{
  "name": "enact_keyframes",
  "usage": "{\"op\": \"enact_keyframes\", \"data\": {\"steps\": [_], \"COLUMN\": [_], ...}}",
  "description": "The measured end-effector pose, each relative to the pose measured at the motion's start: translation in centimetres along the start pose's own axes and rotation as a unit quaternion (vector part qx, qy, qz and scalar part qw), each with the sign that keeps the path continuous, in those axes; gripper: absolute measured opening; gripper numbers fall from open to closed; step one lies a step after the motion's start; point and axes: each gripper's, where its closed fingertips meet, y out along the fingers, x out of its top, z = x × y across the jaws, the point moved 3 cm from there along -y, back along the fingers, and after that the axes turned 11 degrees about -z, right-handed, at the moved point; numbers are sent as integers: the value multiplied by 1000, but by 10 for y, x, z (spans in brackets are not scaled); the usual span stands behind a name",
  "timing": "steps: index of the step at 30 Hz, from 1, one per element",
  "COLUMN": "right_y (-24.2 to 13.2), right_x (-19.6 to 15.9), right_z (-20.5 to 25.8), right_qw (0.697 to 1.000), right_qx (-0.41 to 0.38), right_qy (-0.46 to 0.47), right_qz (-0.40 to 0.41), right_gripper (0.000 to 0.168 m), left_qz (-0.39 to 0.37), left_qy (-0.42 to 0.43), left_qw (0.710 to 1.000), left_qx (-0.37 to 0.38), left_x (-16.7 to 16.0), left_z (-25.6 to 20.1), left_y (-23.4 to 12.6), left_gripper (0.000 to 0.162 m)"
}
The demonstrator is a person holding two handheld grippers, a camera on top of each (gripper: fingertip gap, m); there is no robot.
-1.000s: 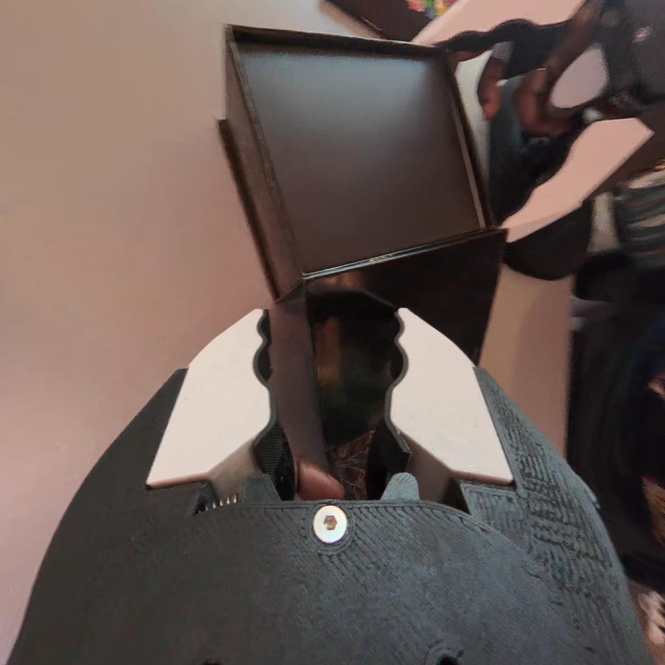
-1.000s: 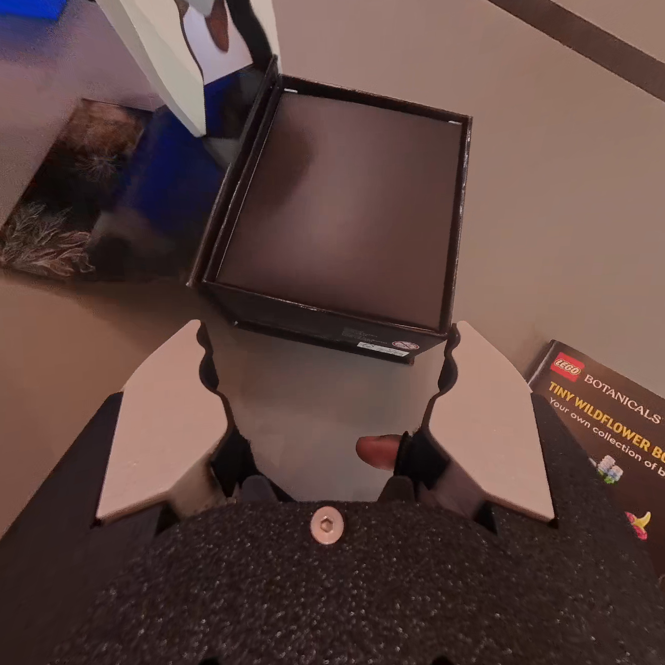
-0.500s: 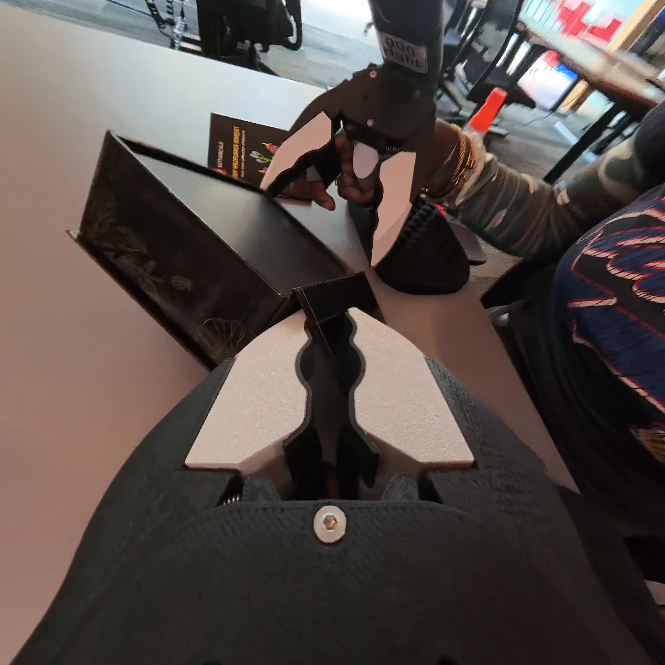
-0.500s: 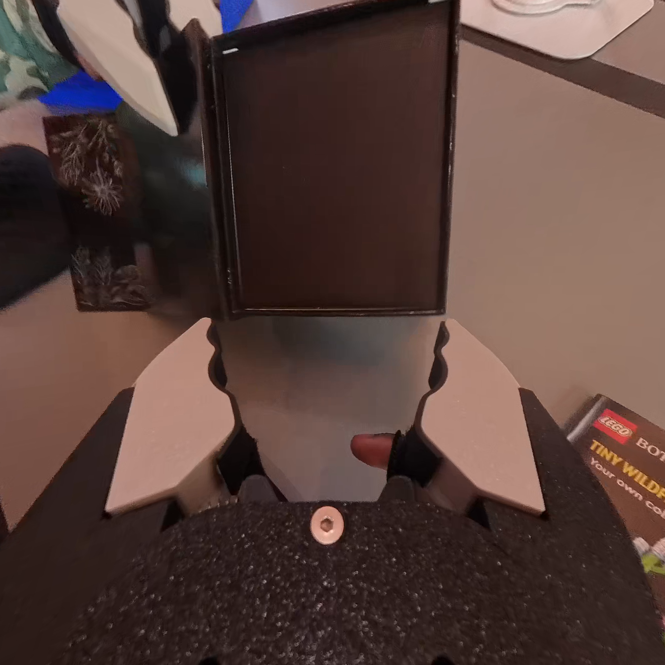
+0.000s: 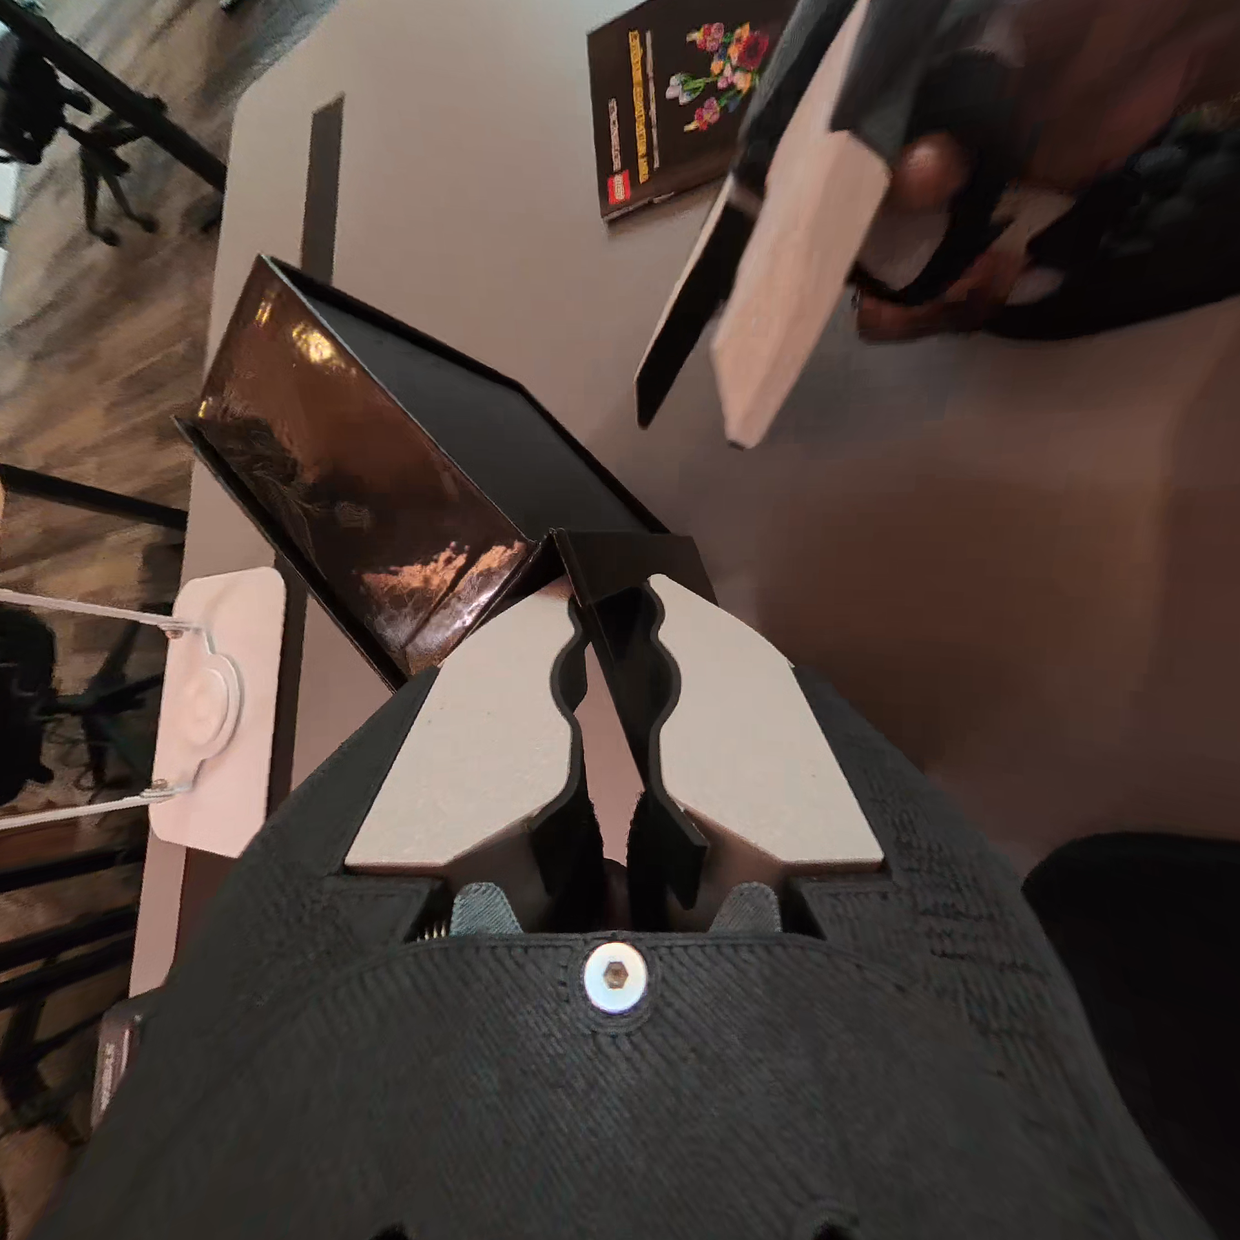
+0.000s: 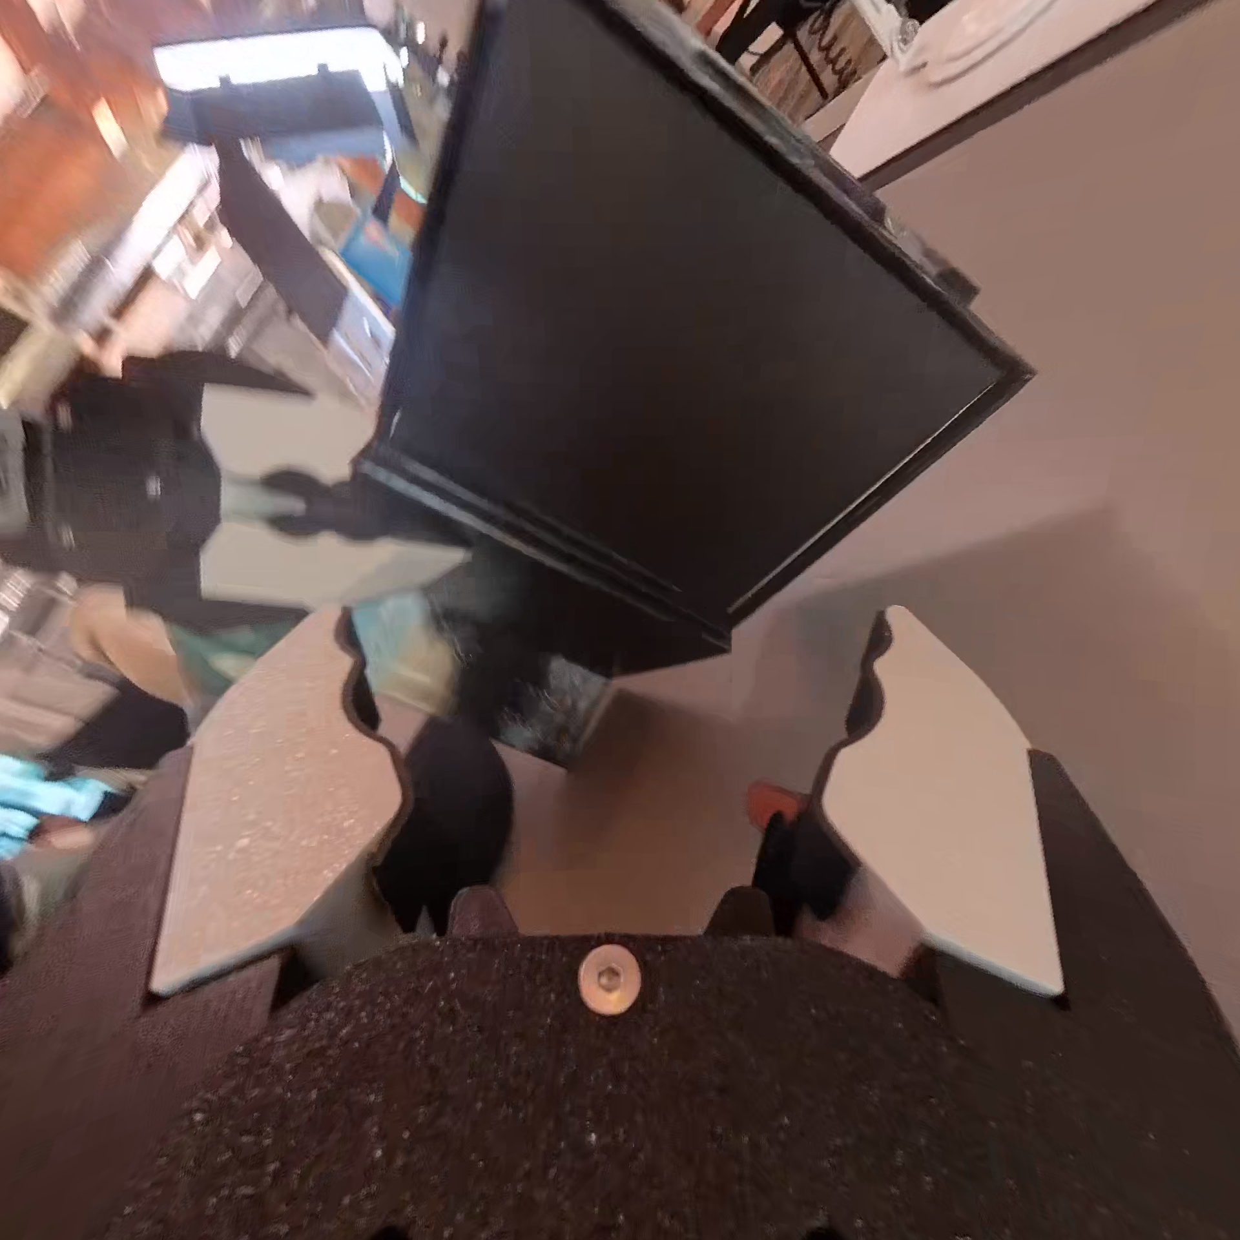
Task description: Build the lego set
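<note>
My right gripper (image 6: 617,678) has its jaws spread wide with nothing between them. Just ahead, the black box (image 6: 664,322) hangs tilted above the tan table (image 6: 1087,335), its hollow inside facing me. At the left, blurred, my left gripper (image 6: 376,523) pinches the box's flap.

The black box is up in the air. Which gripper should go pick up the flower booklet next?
Probably the right gripper. Its jaws are open and empty, and in the left wrist view it hangs near the booklet on the table. The left gripper is busy: its jaws are shut on the black box flap.
</note>
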Motion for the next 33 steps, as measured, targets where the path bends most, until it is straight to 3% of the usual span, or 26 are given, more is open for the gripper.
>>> {"op": "enact_keyframes", "data": {"steps": [4, 9, 13, 16, 18, 21, 24, 29, 33], "right_y": [13, 13, 13, 14, 12, 9, -2, -36, -63], "right_x": [12, 30, 32, 27, 22, 6, -8, -16, 8], "right_z": [3, 20, 30, 22, 12, 0, 0, -2, -3], "right_qw": [994, 985, 979, 981, 985, 992, 993, 993, 962], "right_qx": [19, 69, 99, 85, 58, 3, -12, -78, -135], "right_qy": [91, 78, 95, 111, 116, 115, 112, -24, -218], "right_qz": [-54, -135, -153, -132, -115, -43, 23, 81, 93], "right_gripper": [148, 148, 148, 146, 140, 130, 134, 120, 128], "left_qz": [-12, -2, 28, 64, 60, 72, 103, 104, 118], "left_qy": [31, 97, 133, 170, 139, 103, 106, 84, 99], "left_qw": [999, 990, 984, 972, 978, 980, 972, 977, 981], "left_qx": [42, 102, 115, 149, 146, 155, 184, 165, 118], "left_x": [12, 21, 18, 9, 5, -6, -19, -28, -37], "left_z": [-8, -13, -15, -13, -16, -15, -10, -18, -36], "left_y": [-5, -11, -8, 0, 4, 7, 6, 9, 12], "left_gripper": [13, 8, 4, 3, 3, 3, 3, 3, 3]}}
